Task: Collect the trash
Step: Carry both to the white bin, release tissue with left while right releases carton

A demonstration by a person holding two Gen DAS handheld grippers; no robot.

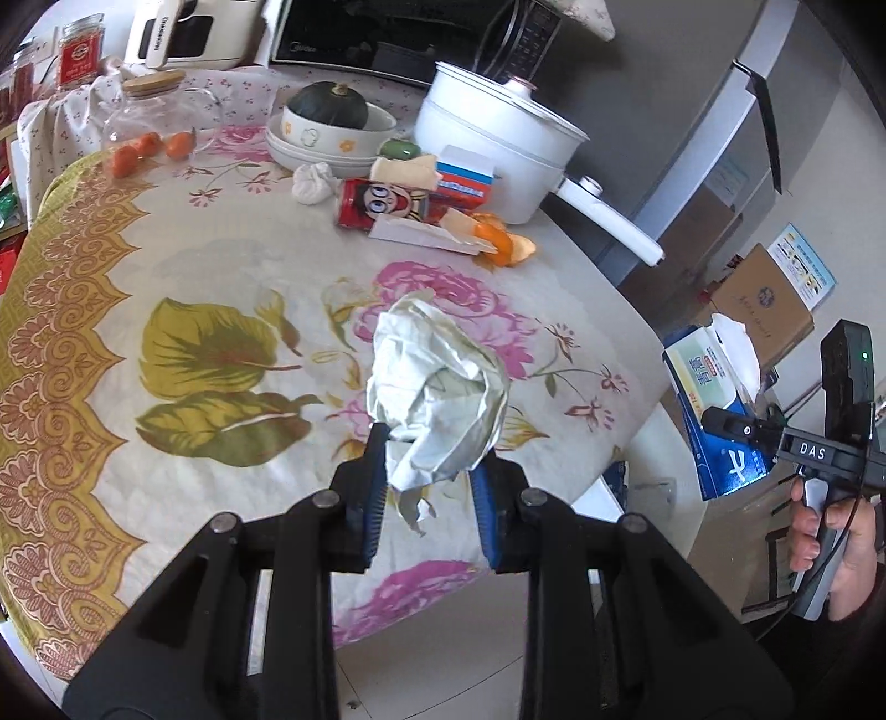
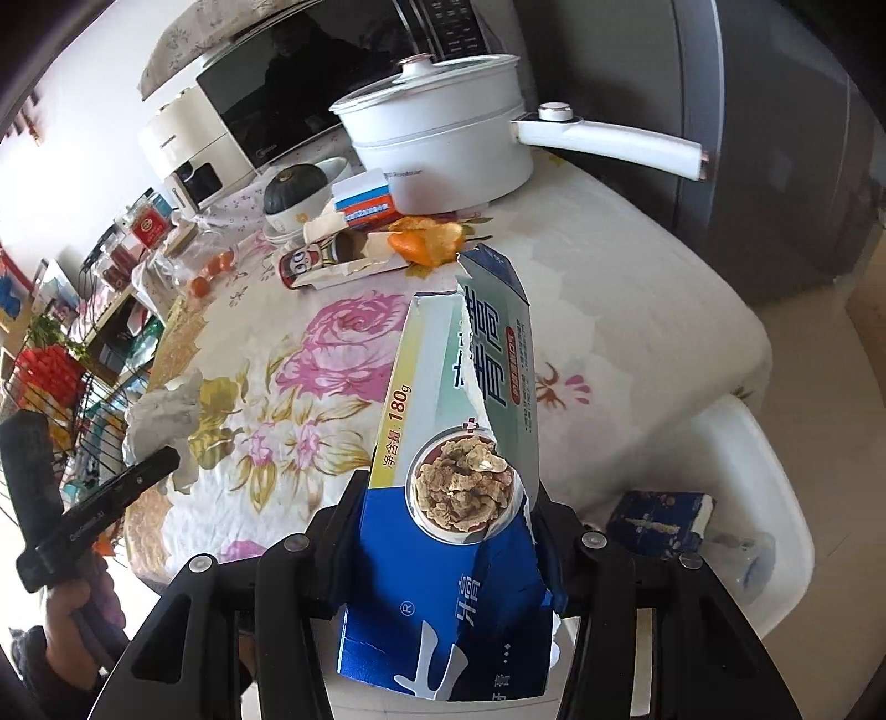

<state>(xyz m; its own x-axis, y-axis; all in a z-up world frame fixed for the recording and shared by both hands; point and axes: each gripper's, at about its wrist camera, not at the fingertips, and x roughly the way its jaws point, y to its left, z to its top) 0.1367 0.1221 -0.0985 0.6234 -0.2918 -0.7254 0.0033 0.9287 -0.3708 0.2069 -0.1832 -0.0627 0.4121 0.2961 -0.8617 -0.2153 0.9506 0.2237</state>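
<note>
Bench covered in a cream floral cloth with pink roses and a gold patterned border; kitchen room, grey fridge past the far right corner, black microwave and cream appliance along the far edge, wire rack off the left edge.

Far side clutter: white lidded electric pot with long handle, stacked white bowls holding a dark green squash, glass jar with wooden lid, small orange fruits. Trash pile in front of the pot: red cartoon-print can on its side, orange peel, white paper tray, red-white-blue small carton, white tissue ball. White plastic bin sits below the bench's right edge with a dark blue box inside.

Left gripper clamped on a crumpled white paper wad, held above the near middle of the bench. Right gripper clamped on a torn blue-and-green toothpaste carton, over the near right edge beside the bin; long axis runs away from the gripper, torn open end pointing toward the far edge.
</note>
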